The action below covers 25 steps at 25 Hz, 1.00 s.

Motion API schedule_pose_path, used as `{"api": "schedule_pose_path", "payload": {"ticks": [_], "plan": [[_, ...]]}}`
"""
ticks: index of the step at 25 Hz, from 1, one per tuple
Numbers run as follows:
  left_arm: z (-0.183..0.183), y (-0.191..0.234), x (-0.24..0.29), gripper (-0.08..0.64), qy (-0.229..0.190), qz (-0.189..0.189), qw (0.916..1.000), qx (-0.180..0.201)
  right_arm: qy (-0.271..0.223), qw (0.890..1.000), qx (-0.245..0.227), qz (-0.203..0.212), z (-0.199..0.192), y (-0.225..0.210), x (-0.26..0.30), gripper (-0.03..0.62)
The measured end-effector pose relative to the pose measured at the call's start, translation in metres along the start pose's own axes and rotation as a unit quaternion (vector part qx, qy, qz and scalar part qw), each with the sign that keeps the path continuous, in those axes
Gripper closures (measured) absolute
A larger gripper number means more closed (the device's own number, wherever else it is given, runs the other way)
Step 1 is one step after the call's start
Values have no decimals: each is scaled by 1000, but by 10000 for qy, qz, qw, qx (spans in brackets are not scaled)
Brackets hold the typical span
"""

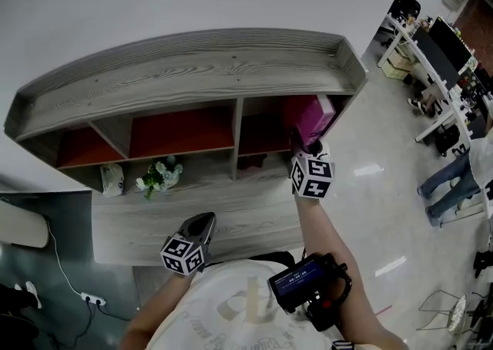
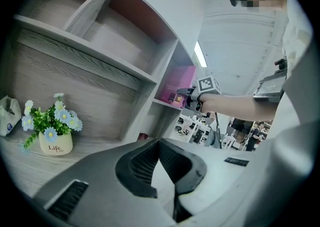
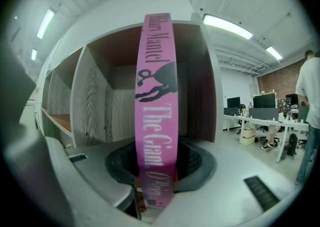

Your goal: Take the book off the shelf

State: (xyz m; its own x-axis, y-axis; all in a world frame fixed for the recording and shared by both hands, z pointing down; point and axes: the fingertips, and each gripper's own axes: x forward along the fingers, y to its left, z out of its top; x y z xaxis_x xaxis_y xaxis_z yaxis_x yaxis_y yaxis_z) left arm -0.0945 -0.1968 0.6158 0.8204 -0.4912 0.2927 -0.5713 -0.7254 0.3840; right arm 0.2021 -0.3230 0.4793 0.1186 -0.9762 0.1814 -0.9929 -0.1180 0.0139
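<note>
A pink book (image 1: 316, 119) stands upright in the right-hand upper compartment of the grey wooden shelf unit (image 1: 192, 71). My right gripper (image 1: 300, 140) reaches into that compartment. In the right gripper view the book's spine (image 3: 156, 96) runs straight up between the jaws, and my right gripper (image 3: 156, 171) is shut on its lower part. My left gripper (image 1: 202, 223) hangs low in front of the lower shelf, shut and holding nothing. The left gripper view shows its jaws (image 2: 159, 143) closed together, with the pink book (image 2: 176, 88) and right gripper (image 2: 186, 92) beyond.
A small pot of flowers (image 1: 158, 175) and a white packet (image 1: 112, 179) sit on the lower shelf at the left. The other upper compartments have red backs. Office desks with monitors (image 1: 439, 55) and a standing person (image 1: 454, 179) are off to the right.
</note>
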Motion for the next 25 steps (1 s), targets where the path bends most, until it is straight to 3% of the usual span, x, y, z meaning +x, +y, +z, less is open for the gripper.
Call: {"api": "schedule_pose_path", "payload": {"ticks": [25], "plan": [[-9, -31, 17, 558, 93, -331, 9993, 142, -284, 9957, 80, 881, 2, -6, -49, 451]]}}
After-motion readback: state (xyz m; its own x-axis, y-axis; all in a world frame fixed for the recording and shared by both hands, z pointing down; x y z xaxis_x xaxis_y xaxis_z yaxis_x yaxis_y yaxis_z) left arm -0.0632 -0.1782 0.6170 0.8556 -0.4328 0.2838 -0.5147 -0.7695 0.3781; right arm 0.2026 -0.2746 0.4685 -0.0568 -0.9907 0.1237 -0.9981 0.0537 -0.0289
